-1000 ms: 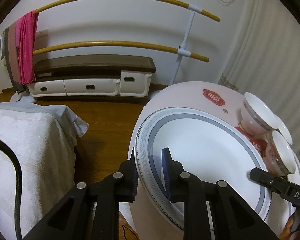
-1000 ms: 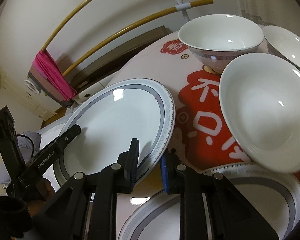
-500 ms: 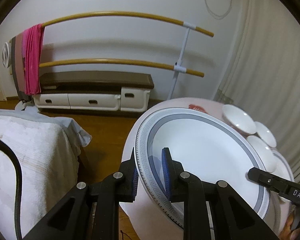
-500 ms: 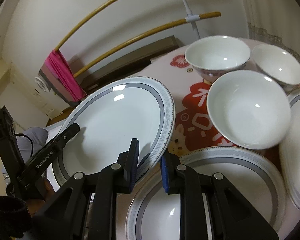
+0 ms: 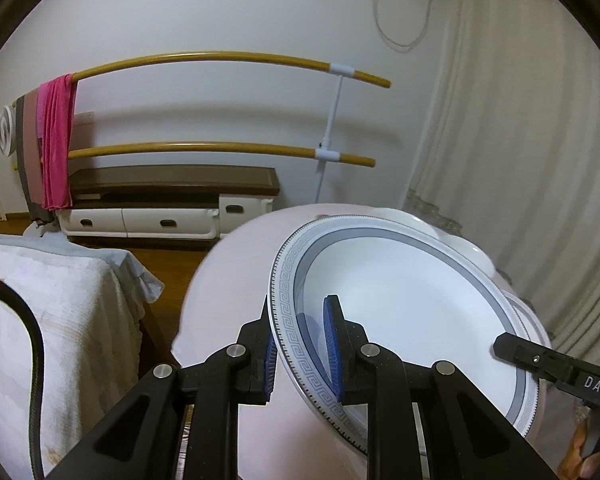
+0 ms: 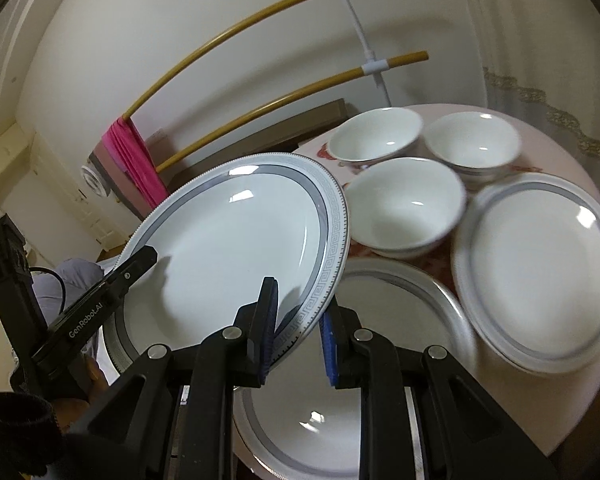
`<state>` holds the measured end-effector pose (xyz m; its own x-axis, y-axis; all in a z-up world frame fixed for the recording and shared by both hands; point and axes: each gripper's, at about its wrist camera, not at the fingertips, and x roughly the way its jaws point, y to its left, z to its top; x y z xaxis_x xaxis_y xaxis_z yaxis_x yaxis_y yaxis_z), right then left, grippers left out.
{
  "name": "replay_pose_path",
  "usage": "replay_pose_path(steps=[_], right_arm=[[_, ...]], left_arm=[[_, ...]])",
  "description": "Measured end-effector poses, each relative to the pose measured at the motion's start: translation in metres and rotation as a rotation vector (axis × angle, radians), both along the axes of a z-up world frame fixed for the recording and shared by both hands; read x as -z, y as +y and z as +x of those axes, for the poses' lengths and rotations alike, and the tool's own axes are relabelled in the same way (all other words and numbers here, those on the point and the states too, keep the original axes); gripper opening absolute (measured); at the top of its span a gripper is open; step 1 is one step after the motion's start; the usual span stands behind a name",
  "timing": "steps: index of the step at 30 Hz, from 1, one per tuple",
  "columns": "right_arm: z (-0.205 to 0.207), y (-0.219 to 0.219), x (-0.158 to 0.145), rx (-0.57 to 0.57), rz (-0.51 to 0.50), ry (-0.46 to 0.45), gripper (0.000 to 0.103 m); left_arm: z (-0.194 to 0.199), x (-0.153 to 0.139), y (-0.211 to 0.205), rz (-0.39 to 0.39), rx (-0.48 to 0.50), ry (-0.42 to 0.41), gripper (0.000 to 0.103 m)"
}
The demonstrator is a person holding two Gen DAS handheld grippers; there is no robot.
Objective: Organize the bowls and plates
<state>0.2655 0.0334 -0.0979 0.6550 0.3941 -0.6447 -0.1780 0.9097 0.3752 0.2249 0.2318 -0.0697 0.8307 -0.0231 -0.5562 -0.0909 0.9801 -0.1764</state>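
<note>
Both the left gripper (image 5: 300, 340) and right gripper (image 6: 298, 328) fingers pinch the Greek-key plate's (image 6: 228, 248) opposite rims; keep it level, lowering squarely onto the lower-centre plate (image 6: 400, 312).

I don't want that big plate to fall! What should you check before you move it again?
1. Left gripper clamped on the plate rim: ok.
2. Right gripper clamped on the opposite rim: ok.
3. Plate off the table: ok, it hangs tilted in the air.
4. Bowls clear of the plate: ok, three stand apart behind it.
5. Landing spot: ok, a second plate lies bare right under it, a third to the right.
6. Grip firm enough not to slip: cannot tell.
</note>
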Motion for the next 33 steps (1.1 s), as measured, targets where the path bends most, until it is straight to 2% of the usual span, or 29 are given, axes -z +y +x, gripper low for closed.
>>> replay_pose_path(steps=[6,15,21,33], right_arm=[[-0.031,-0.029,-0.001,0.024,-0.004,-0.018,0.020],[-0.064,-0.057,0.014,0.037,-0.017,-0.003,0.020],[-0.072,-0.065,0.029,0.033,-0.029,0.023,0.020],[-0.069,-0.066,0.051,0.032,-0.045,0.066,0.020]], left_arm=[[-0.030,0.010,-0.030,-0.002,0.026,0.001,0.017],[-0.060,0.028,-0.060,0.005,0.040,0.038,0.018],[-0.063,0.035,-0.070,0.006,0.034,0.073,0.018],[-0.040,0.047,-0.070,0.005,0.027,0.118,0.018]])
